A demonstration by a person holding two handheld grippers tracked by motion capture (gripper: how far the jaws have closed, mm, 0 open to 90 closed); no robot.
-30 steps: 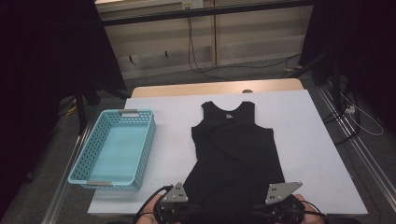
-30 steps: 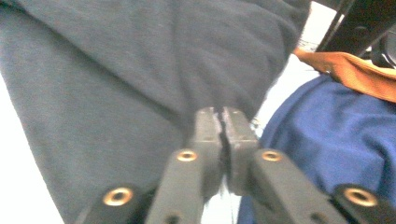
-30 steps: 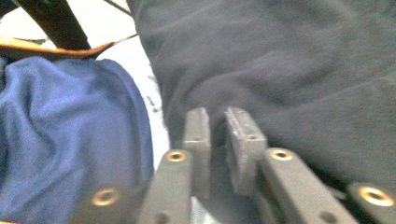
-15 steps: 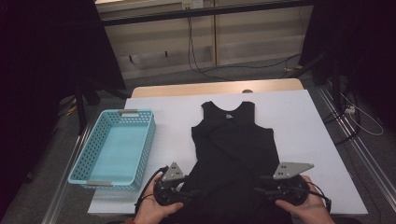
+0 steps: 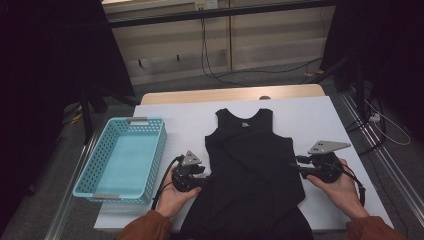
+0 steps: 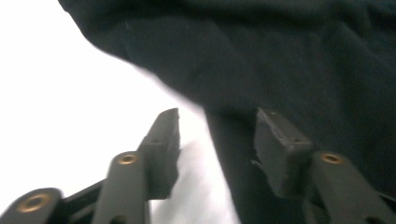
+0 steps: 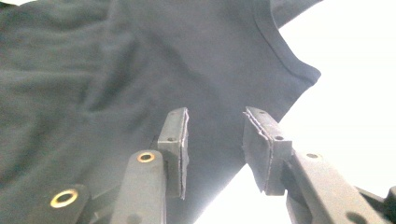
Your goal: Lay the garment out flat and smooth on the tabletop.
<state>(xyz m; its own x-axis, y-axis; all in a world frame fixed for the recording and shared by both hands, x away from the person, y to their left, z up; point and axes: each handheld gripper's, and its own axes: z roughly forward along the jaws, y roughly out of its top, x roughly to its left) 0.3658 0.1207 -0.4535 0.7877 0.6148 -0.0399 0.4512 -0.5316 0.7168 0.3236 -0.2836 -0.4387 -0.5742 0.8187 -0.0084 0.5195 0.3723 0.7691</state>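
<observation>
Nearest the camera, the left gripper (image 5: 204,178) and the right gripper (image 5: 299,168) flank a black tank top (image 5: 252,170), one at each side edge of its lower body. Earlier frames are given: both sets of jaws have just been closing. In the left gripper view, that gripper (image 6: 215,135) stands part open and astride the top's side edge (image 6: 219,135), its pads not pressing the cloth. In the right gripper view, that gripper (image 7: 215,135) is likewise part open, cloth lying under the gap, nothing gripped. The top lies flat, hem towards the person, neck away, on the white table (image 5: 320,115). To the top's left stands a blue basket (image 5: 122,157), well apart. Judged from its folds, the top is light, soft and limp; it would sag if lifted at one point. The side seams or shoulder straps seem the best holds, taken with both grippers.
</observation>
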